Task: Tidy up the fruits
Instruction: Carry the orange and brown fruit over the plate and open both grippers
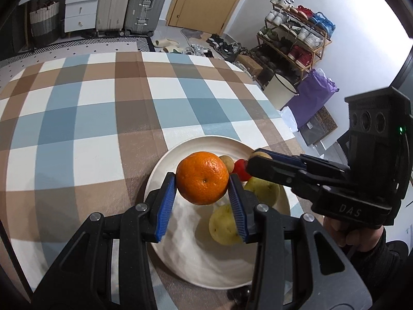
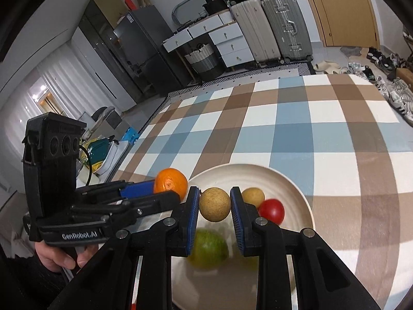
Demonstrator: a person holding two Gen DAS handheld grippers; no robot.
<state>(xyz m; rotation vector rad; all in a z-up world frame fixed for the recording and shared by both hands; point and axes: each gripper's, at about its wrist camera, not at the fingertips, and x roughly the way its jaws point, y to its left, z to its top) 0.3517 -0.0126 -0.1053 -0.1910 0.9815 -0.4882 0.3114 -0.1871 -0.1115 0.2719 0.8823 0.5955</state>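
While its blue pads (image 1: 166, 201) press on either side of an orange (image 1: 202, 178), the left gripper (image 1: 202, 193) grasps that fruit above the near-left part of a white plate (image 1: 201, 144), the jaws spread only as wide as the orange itself. Just to its right the right gripper (image 2: 215, 206) is clamped on a small tan round fruit (image 2: 214, 204), its pads (image 2: 194, 217) tight against both sides, and holds it over the plate's middle. A person's hand (image 2: 55, 257) grips the left gripper's handle, seen in the right wrist view. Below the two held fruits, a green fruit (image 2: 210, 248) lies on the plate, blurred in the right wrist view; the left wrist view shows two yellow-green fruits (image 1: 265, 190) touching each other there. Toward the plate's far side sit a small brownish fruit (image 2: 253, 196) and a red fruit (image 2: 271, 210), touching each other. The plate rests on a checked tablecloth (image 1: 103, 108) near the table's near edge, close to its right side.
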